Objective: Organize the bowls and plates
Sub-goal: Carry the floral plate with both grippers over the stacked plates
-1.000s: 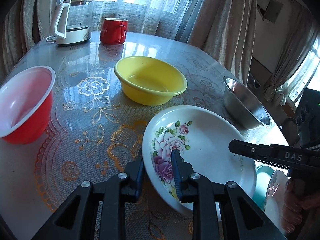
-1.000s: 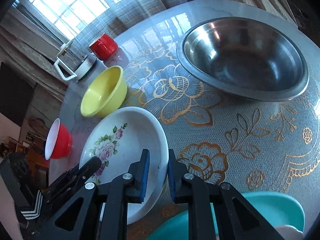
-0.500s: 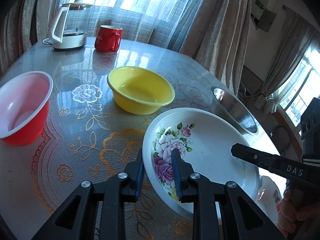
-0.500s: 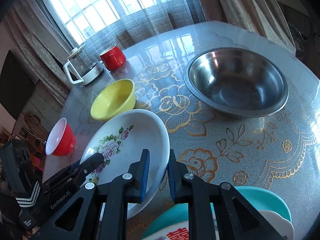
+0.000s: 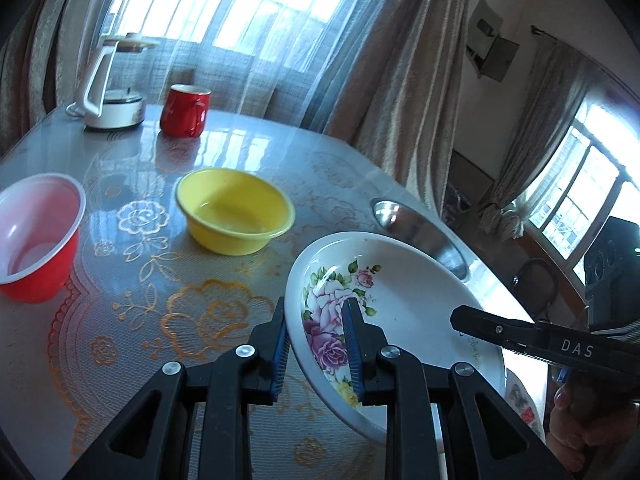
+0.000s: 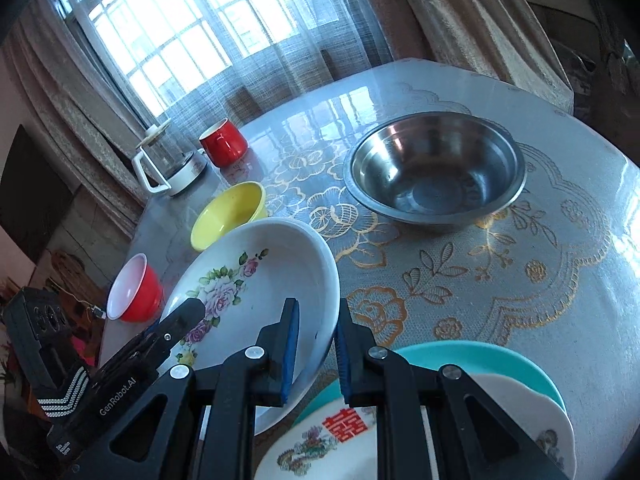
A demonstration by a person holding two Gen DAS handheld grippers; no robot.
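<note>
White plate (image 5: 416,304) w/ pink & purple roses, green leaves. Yellow bowl (image 5: 236,210), red bowl (image 5: 38,236) w/ white inside, steel bowl (image 6: 436,168) silver. Red mug (image 5: 185,110). Teal plate (image 6: 480,360) under white one w/ red character (image 6: 344,428). Tablecloth (image 6: 500,280): grey lace, gold flowers. My pads (image 5: 354,354) blue.

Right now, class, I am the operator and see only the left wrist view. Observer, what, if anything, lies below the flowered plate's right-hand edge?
Observer: A teal plate lies there, with a white plate bearing a red character stacked on it.
Operator: How does the right claw hold the flowered plate?
Observer: The right claw pinches the rim of the flowered plate, one pad inside and one outside.
Operator: Is anything inside the steel bowl?
Observer: No, the steel bowl shows a bare inside.
</note>
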